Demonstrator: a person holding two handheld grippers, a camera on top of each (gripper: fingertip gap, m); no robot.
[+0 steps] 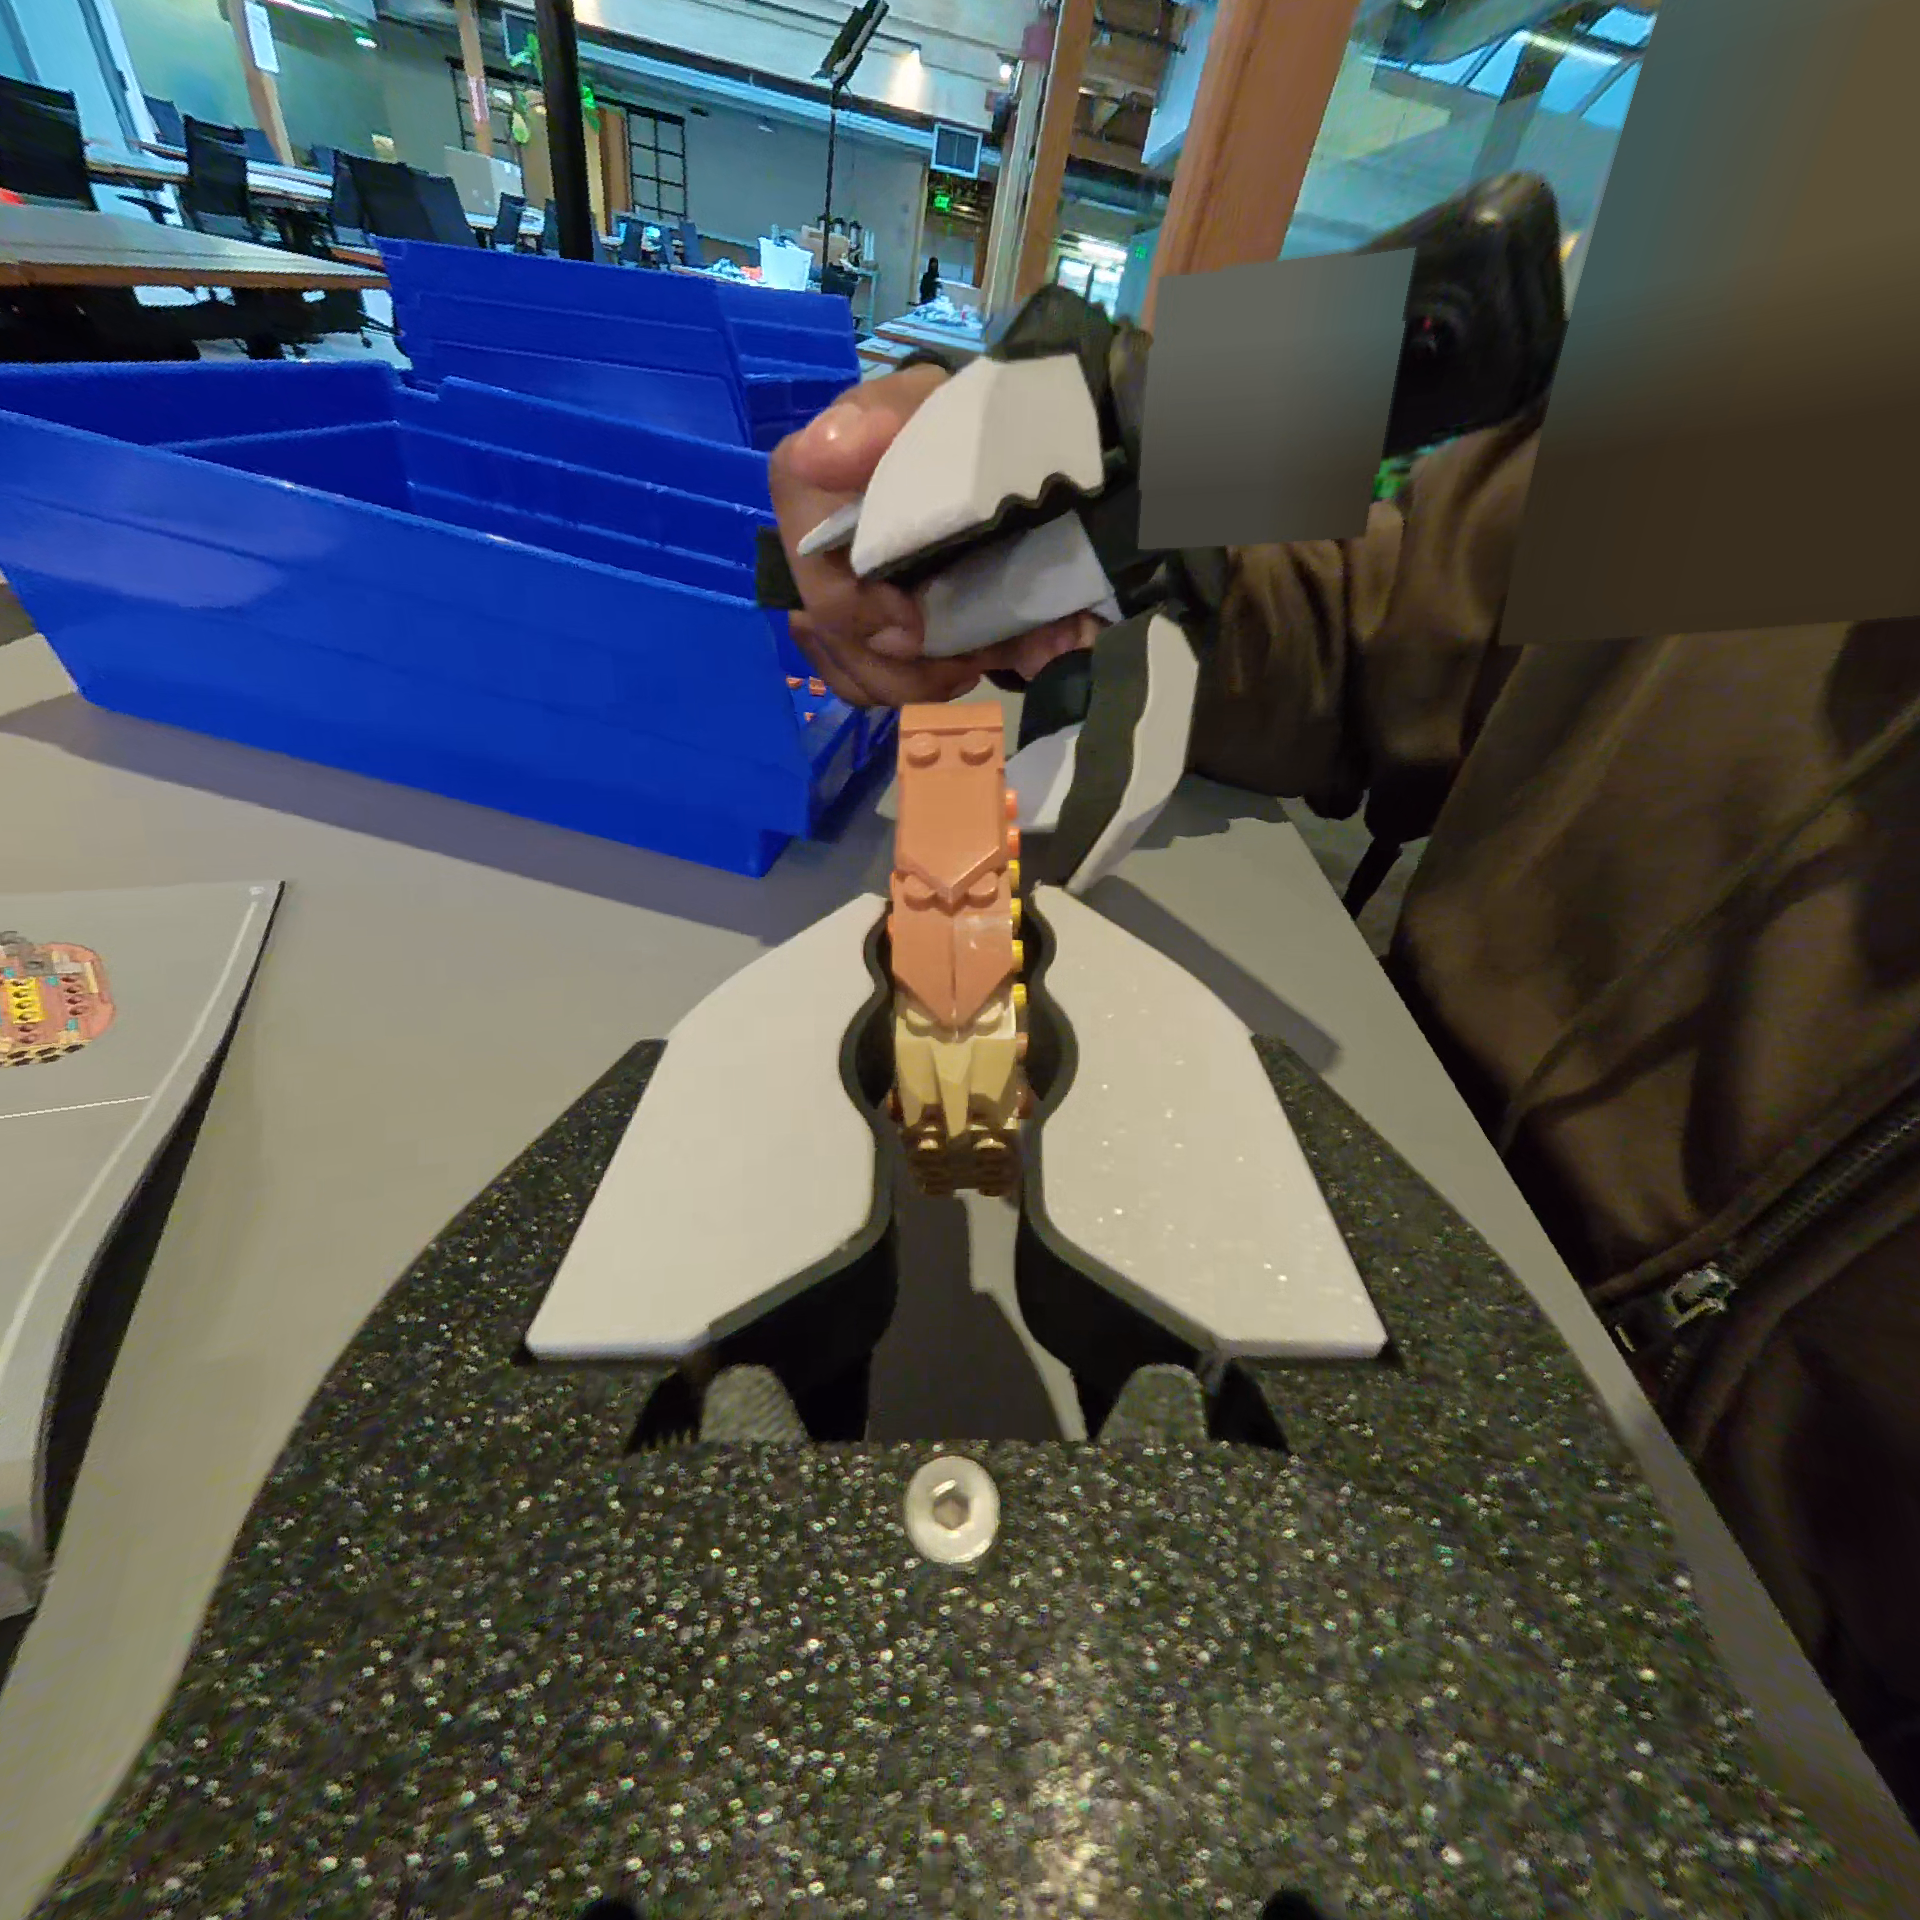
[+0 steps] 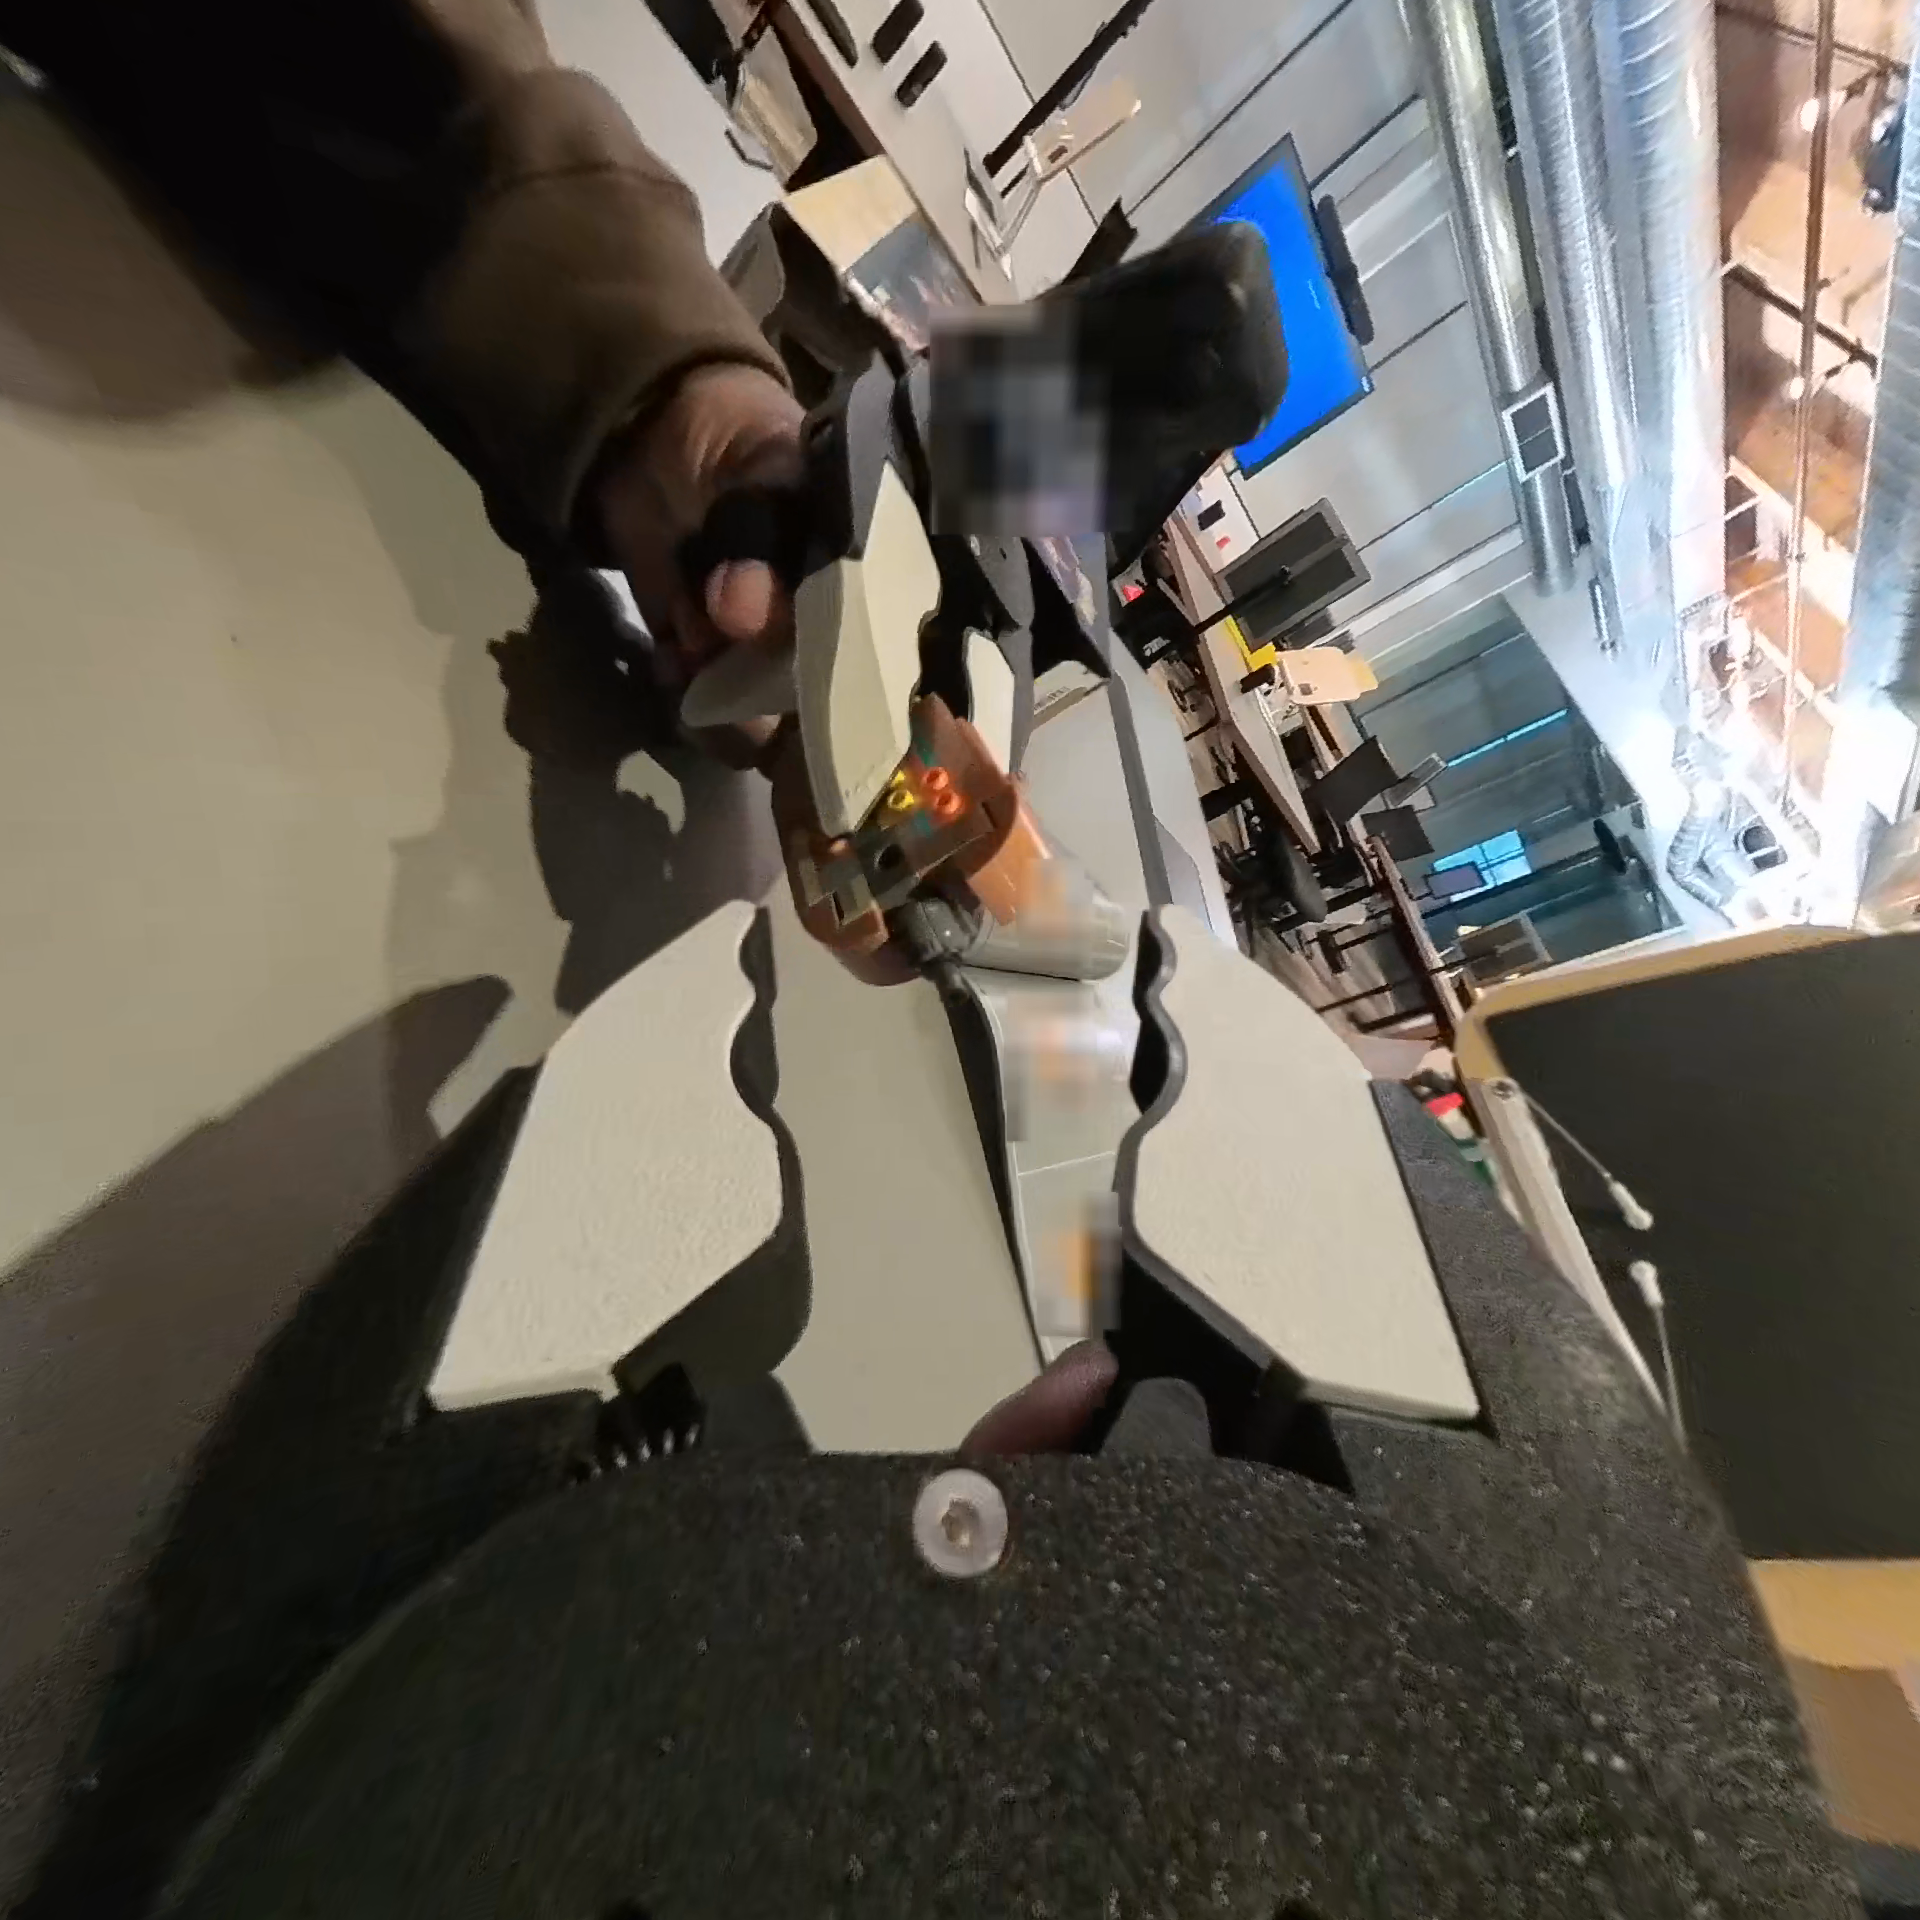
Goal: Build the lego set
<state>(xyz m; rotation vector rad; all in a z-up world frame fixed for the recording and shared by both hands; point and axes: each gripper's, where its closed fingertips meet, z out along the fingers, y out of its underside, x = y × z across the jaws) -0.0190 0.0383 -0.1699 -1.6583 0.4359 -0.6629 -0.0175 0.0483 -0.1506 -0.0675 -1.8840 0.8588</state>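
Observation:
My left gripper [image 1: 954, 997] is shut on a partly built lego model [image 1: 948, 852] of reddish-brown, tan and dark brown bricks with orange and yellow studs along one side. The model sticks out forward past the fingertips, held above the grey table [image 1: 499, 966]. My right gripper [image 2: 951, 935] is open and empty, and it points at the model [image 2: 966, 842] from the far side, close to its end. In the right wrist view the left gripper [image 2: 873, 810] clamps the model. In the left wrist view the right gripper [image 1: 997, 686] shows behind the model's tip, with its fingers spread.
Stacked blue bins [image 1: 416, 582] stand on the table to the left. An instruction booklet [image 1: 104, 1039] lies at the left edge. A person in a brown jacket [image 1: 1662, 935] is close on the right. A cardboard-edged black panel [image 2: 1714, 1247] is at the right. Both grippers' tips are close together, under 4 cm apart.

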